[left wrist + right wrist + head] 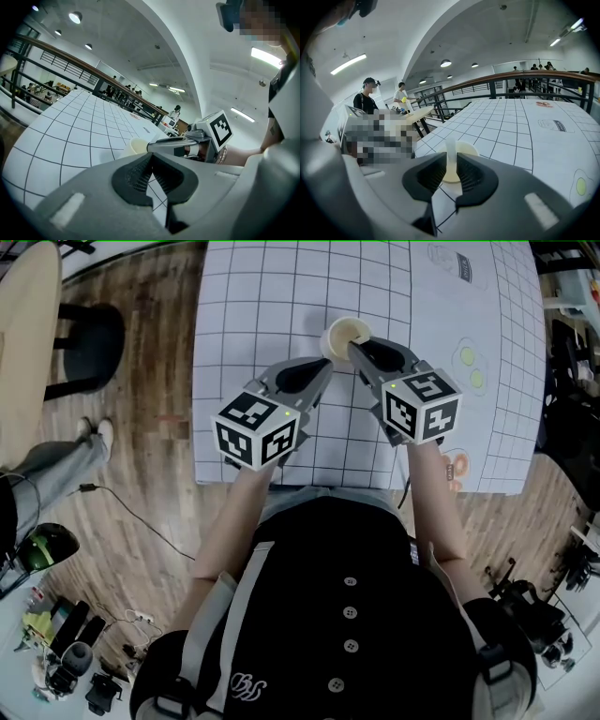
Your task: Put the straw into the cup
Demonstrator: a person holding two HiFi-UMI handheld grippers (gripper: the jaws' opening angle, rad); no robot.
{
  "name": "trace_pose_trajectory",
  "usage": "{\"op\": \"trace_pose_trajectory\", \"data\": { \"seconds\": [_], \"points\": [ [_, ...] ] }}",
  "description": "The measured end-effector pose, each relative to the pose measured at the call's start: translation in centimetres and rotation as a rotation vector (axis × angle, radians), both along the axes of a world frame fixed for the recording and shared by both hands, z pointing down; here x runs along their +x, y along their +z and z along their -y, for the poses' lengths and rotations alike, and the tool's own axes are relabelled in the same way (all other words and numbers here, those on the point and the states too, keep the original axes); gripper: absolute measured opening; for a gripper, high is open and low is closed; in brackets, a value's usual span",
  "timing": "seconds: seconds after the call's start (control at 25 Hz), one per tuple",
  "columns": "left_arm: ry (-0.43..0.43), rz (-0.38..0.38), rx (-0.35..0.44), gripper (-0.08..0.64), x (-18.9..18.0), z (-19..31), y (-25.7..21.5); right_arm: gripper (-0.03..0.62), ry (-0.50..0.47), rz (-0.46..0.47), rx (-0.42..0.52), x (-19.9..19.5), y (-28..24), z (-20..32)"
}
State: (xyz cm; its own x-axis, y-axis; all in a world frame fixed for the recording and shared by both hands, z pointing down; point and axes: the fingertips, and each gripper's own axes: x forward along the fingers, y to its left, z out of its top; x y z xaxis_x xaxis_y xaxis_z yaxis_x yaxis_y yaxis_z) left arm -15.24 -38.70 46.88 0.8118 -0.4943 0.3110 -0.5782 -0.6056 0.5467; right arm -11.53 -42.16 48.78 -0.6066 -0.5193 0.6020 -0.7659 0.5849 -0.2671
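Observation:
A pale paper cup (345,334) stands on the white gridded table (244,315), just ahead of both grippers. My right gripper (354,345) reaches over the cup's near right rim. In the right gripper view its jaws (451,157) hold a white translucent straw (450,150) upright, and the straw's lower end goes down into the cup (464,149). My left gripper (323,367) rests just short of the cup on its near left side. Its jaws (151,157) meet at the tips with nothing between them. Past them the cup (136,146) and the right gripper (187,143) show.
Printed pictures (469,367) mark the table's right side. The table's near edge (281,482) lies close to the person's body. A round table and dark chair (89,343) stand on the wooden floor at left, and a bystander's legs (56,465) are nearby.

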Motion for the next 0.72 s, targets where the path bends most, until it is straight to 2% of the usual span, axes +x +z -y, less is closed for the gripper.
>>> {"op": "trace_pose_trajectory", "data": {
  "seconds": [0.4, 0.72],
  "points": [
    [-0.009, 0.001, -0.008, -0.002, -0.5, 0.2, 0.3, 0.075, 0.022, -0.004, 0.016, 0.1, -0.1, 0.5],
    [-0.007, 0.005, -0.001, -0.002, -0.5, 0.1, 0.1, 0.107, 0.086, -0.023, 0.078, 1.4, -0.9, 1.8]
  ]
}}
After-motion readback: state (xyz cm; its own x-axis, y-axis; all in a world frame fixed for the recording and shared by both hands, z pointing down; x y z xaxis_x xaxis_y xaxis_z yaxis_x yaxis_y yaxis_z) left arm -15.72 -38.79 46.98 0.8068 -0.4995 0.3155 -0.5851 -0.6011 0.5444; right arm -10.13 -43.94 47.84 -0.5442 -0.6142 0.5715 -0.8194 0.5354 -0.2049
